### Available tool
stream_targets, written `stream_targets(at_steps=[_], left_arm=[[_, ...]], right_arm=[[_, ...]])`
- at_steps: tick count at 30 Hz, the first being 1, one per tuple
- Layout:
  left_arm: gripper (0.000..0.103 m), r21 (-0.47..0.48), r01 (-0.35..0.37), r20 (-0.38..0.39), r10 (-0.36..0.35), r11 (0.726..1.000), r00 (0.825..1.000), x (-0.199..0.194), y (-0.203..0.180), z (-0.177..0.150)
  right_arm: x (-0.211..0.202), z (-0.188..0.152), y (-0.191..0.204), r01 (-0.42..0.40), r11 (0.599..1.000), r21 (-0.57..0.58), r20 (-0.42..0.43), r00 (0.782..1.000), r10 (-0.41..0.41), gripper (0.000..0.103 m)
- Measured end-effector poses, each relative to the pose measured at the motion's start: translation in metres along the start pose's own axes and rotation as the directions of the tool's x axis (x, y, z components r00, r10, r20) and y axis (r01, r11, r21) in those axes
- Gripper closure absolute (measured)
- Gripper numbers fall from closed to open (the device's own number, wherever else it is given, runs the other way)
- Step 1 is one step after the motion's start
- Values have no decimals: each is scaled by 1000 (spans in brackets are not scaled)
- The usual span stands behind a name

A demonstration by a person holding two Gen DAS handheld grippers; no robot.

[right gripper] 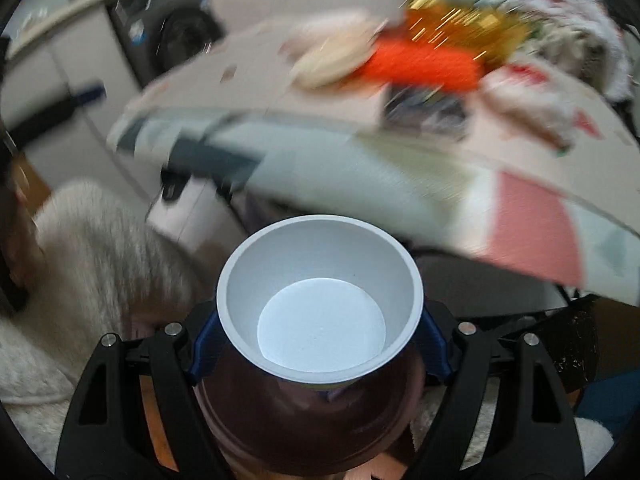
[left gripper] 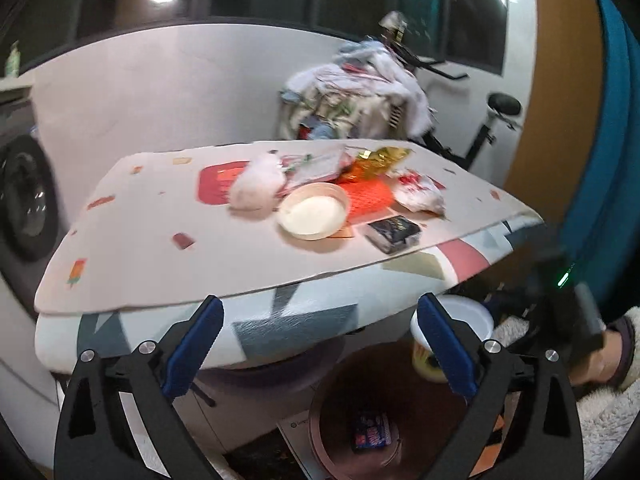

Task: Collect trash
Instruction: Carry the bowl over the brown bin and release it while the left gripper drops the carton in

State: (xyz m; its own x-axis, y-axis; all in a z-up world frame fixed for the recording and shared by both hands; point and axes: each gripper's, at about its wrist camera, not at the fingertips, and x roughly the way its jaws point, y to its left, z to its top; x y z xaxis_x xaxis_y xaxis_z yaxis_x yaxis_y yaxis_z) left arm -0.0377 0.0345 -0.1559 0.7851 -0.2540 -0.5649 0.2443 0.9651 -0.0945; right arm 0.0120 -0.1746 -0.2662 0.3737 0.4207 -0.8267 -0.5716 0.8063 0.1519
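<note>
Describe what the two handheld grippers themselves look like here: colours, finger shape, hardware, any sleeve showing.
Both the left gripper and right gripper look alike: glossy black triangular cut-out linkage arms, round silver bolt heads at the pivots, and long blue ribbed finger pads. No cables or markings are visible on them. A fluffy cream sleeve shows in the right wrist view.

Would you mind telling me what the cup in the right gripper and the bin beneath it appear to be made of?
White cup: probably foam or coated paper, matte, thick rolled rim, held by the right gripper. Brown bin: likely smooth plastic, with a faint sheen along its rim; motion blur leaves both uncertain.
</note>
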Motion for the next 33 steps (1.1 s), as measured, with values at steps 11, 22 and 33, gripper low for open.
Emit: stream_targets(at_steps=[11,22,33], left_arm=[[8,-37,6,-62,-8,999,998,18,11,-7],[8,-101,2,-90,-11,995,996,27,22,-8],[8,-105,15,-96,-25,994,995,30,21,-9]], right_arm=[[78,-14,1,54,998,-19,-303,951,-58,24],[72,-17,-1,56,998,-2,-290,955,-54,19],[23,1,0,110,994,-1,-65,992,-109,6]])
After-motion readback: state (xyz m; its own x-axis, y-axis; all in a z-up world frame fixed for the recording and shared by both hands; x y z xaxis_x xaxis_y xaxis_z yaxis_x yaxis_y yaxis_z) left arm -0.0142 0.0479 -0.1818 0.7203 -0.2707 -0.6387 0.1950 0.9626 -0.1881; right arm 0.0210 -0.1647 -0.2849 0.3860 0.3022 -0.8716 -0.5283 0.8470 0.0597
